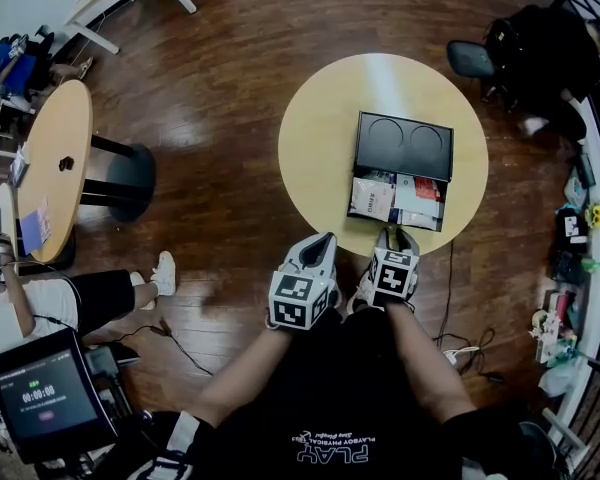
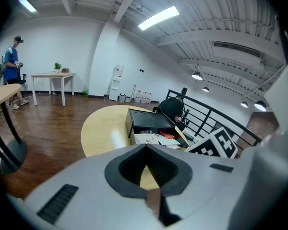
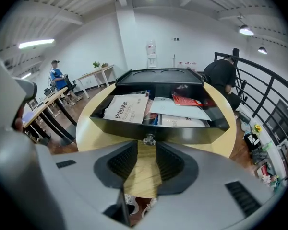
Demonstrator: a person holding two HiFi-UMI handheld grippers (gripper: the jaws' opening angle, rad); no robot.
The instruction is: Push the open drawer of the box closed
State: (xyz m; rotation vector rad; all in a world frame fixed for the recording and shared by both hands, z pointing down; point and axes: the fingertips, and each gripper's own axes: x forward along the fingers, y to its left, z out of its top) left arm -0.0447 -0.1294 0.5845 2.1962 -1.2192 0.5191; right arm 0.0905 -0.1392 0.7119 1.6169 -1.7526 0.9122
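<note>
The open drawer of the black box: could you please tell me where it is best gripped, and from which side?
Grip the small metal knob at the middle of the front of the drawer, coming straight at that front. The knob alone juts out; the panel is flat and wide. The right tongs stand open, lined up just short of it.

head view looks steeply down on the table (image 1: 310, 153) and box (image 1: 403, 145); both gripper views face that box from low, the right close and head-on, the left farther, at an angle.
</note>
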